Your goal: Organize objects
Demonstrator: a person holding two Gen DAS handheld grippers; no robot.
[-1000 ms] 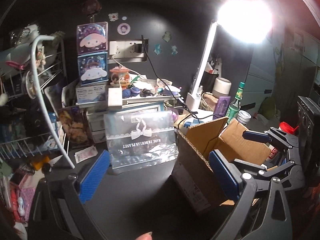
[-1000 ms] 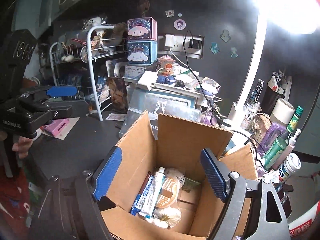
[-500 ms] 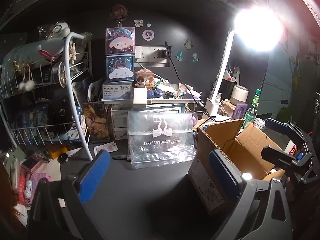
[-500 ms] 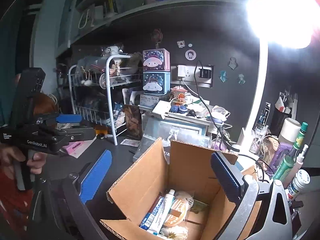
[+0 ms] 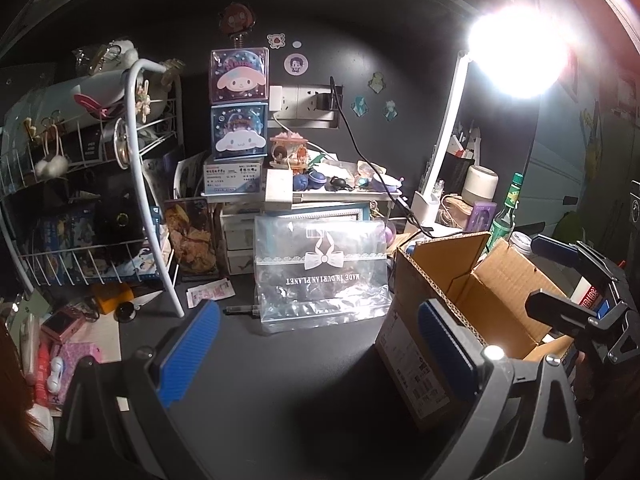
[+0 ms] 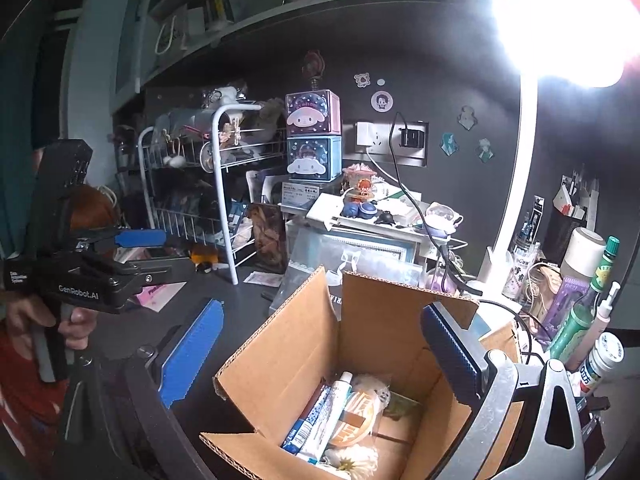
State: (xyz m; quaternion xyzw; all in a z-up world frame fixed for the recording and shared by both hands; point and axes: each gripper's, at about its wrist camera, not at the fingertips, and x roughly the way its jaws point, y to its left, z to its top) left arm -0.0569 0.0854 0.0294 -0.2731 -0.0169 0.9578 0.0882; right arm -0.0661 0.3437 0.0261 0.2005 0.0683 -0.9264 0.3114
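In the right wrist view, the right gripper (image 6: pixel 320 344) sits lowest in the frame with its blue pads wide apart and nothing between them; it hangs over the open cardboard box (image 6: pixel 280 364) at lower centre. Inside the box lie a toothpaste tube (image 6: pixel 326 412), a round packet (image 6: pixel 356 416) and a white flower-like item (image 6: pixel 352 460) at the bottom edge. The judgement is that an item has just been dropped into the box and the step in hand is the release, now complete.

In the left wrist view, the left gripper (image 5: pixel 320 352) likewise stands open and empty, low in the frame over bare dark desk (image 5: pixel 280 380), with the box at its right.

Further up the frame, a clear plastic bag (image 5: pixel 320 272) with a bow print stands at centre, leaning against small drawers. A pen (image 5: pixel 240 311) lies on the desk just left of the bag's foot. A paper slip (image 5: pixel 210 292) lies beside the white wire rack (image 5: pixel 152 184) at left.

At right in the right wrist view, bottles (image 6: pixel 588 300) crowd beside the box under the lamp (image 6: pixel 560 24).

The next move likely calls for choosing one loose item, probably the pen or the bag, and closing on it squarely. The pen lies flat and thin, so a low approach would be needed.
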